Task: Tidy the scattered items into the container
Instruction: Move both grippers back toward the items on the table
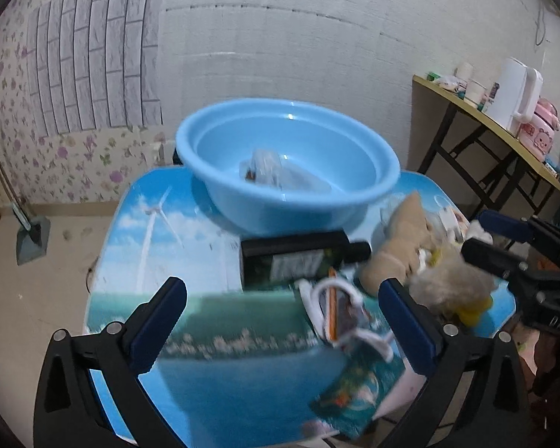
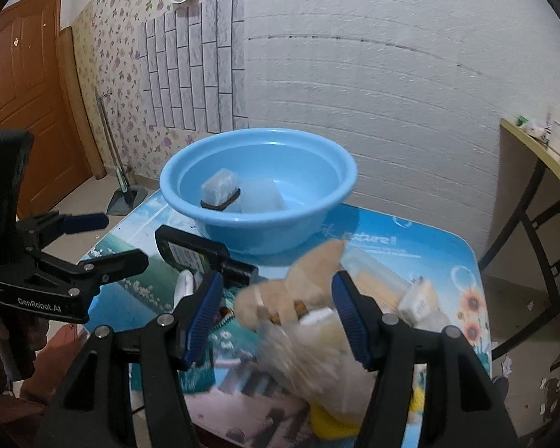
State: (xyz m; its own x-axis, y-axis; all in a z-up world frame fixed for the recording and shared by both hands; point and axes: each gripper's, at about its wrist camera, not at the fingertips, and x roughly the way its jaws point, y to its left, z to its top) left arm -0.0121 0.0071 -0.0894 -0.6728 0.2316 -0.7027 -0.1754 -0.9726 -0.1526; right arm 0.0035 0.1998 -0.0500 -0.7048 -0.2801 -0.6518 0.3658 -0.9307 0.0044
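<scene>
We are holding the right gripper [image 2: 274,319] wide open over the near right part of the desk [image 1: 212,380], with nothing clamped; its ribbed blue pads [image 2: 201,317] are flanking a fluffy cream plush toy [image 2: 317,351] that is smearing into motion blur, so we cannot tell whether the pads are touching it. A yellow part of the toy is peeking out at the near edge, cut off by the gripper frame. The left gripper [image 1: 282,326] is also standing wide open and empty, hovering above the glossy printed desktop near its front edge. Just ahead of it, a white looped cord [image 1: 339,313] is lying over a thin orange-edged item too blurred to identify, and a dark green printed packet [image 1: 349,388] is hanging toward the near edge. Beyond these, a black bottle [image 1: 298,259] with a pale label is lying on its side, touching or almost touching the base of the basin. To its right, a tan plush animal [image 1: 399,239] is sprawling. At the far edge, the round, smooth light-blue plastic basin [image 2: 257,224] is already holding a translucent box with a dark band [image 2: 220,188] and a clear bag [image 2: 261,196], their contents hard to read.
</scene>
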